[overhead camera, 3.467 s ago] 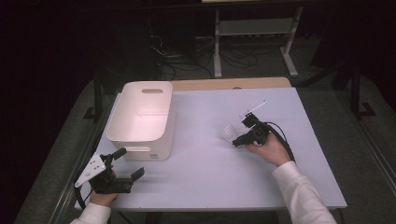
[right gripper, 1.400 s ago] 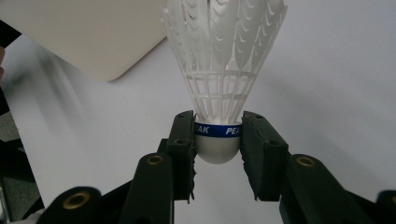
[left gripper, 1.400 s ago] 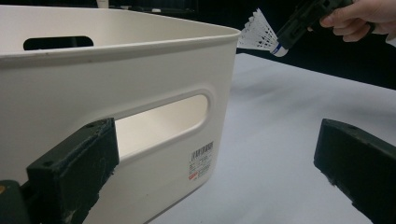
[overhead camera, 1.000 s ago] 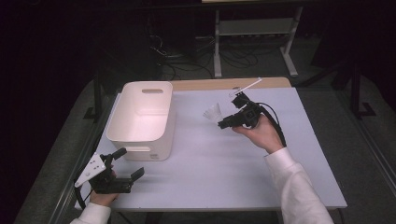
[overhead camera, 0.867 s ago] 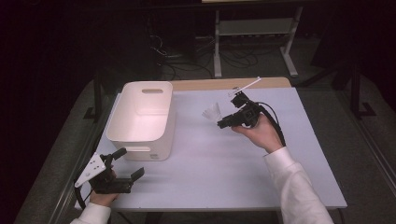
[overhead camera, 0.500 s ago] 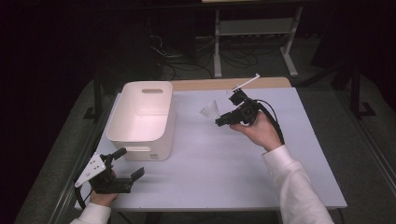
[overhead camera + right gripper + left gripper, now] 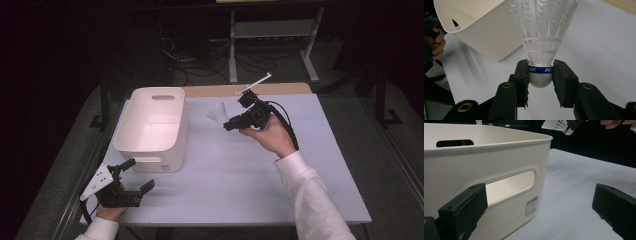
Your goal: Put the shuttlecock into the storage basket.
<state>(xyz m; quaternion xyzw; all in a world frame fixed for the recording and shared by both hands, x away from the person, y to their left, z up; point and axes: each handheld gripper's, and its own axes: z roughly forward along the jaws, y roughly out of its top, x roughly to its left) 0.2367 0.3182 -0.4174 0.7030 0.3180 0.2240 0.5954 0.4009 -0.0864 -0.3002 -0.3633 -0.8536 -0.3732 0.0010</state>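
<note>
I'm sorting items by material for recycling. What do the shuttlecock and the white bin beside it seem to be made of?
White shuttlecock with blue band: the skirt looks like moulded plastic, judging by its ribbed lattice; the rounded base looks smooth and matte, possibly foam or coated cork.
White rectangular bin with handle slots: likely moulded plastic, with smooth, slightly glossy walls, rounded corners and a barcode sticker.

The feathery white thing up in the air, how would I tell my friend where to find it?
Start at the big white tub on the pale table, then look just right of it, above the tabletop. There the right gripper pinches a shuttlecock by its rounded base. It alone has a white netted skirt and a blue band.
</note>
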